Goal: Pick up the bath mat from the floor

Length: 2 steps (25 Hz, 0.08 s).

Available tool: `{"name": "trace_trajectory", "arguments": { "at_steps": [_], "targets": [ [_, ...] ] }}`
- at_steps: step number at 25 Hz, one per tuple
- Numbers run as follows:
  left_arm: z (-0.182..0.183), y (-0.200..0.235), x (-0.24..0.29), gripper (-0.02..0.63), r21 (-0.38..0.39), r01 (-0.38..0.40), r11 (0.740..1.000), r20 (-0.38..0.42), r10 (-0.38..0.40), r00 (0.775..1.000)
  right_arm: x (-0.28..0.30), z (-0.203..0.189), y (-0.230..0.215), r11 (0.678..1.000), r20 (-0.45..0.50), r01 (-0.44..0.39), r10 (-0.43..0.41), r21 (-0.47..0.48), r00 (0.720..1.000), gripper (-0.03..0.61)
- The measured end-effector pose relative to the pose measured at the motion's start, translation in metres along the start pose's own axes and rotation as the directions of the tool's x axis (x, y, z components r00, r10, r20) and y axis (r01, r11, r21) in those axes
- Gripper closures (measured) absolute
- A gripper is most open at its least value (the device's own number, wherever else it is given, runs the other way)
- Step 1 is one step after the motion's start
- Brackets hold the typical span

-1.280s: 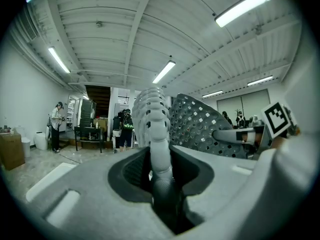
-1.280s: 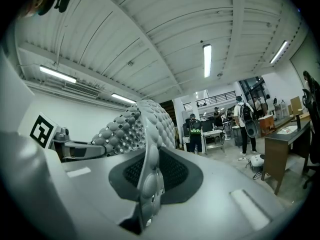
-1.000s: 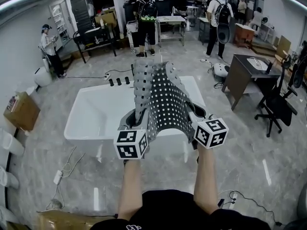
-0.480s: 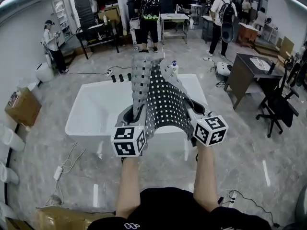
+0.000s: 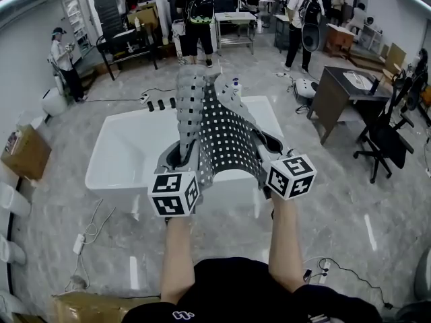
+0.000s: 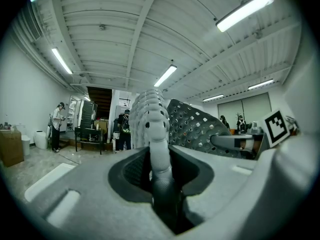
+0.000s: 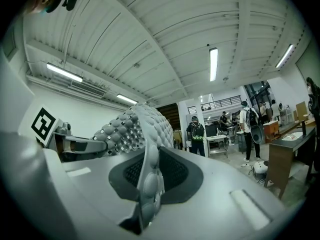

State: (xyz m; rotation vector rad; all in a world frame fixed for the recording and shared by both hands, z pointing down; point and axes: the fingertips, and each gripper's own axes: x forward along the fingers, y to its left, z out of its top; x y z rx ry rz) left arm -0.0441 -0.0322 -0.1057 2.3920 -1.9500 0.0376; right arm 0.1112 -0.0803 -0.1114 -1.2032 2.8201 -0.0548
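Note:
The bath mat [image 5: 225,133] is grey rubber with rows of square holes, and it hangs up in the air, arched between my two grippers over a white bathtub [image 5: 101,173]. My left gripper [image 5: 183,155] is shut on the mat's left edge. In the left gripper view that knobbly edge [image 6: 152,134] runs straight out from between the jaws of this gripper [image 6: 160,171]. At the other side, my right gripper [image 5: 271,144] is shut on the mat's right edge. The right gripper view shows the bumpy edge [image 7: 145,134] pinched in that gripper [image 7: 147,189]. Both grippers point level.
The bathtub stands on a marble-look floor right in front of me. A dark desk [image 5: 337,89] and an office chair [image 5: 387,140] are at the right. On the left are a cardboard box [image 5: 25,155] and a power strip with cables [image 5: 79,244]. Several people stand at the back.
Both grippers keep their grip and hold the mat in nearly the same place. The head view has shifted a little, so the bathtub and room sit slightly differently in the picture.

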Motion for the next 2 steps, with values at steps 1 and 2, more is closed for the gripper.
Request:
{"name": "trace_trajectory", "arguments": {
  "at_steps": [1,2],
  "targets": [
    [0.0004,0.0008,-0.0003,0.515,-0.002,-0.002,1.0,0.001,0.002,1.0,0.0003,0.0005,0.0002,1.0,0.0,-0.001,0.001,-0.002,1.0,0.555],
    [0.0008,0.0015,-0.0005,0.515,-0.005,-0.003,1.0,0.002,0.003,1.0,0.0006,0.001,0.0003,1.0,-0.001,-0.001,0.001,-0.004,1.0,0.555]
  ]
}}
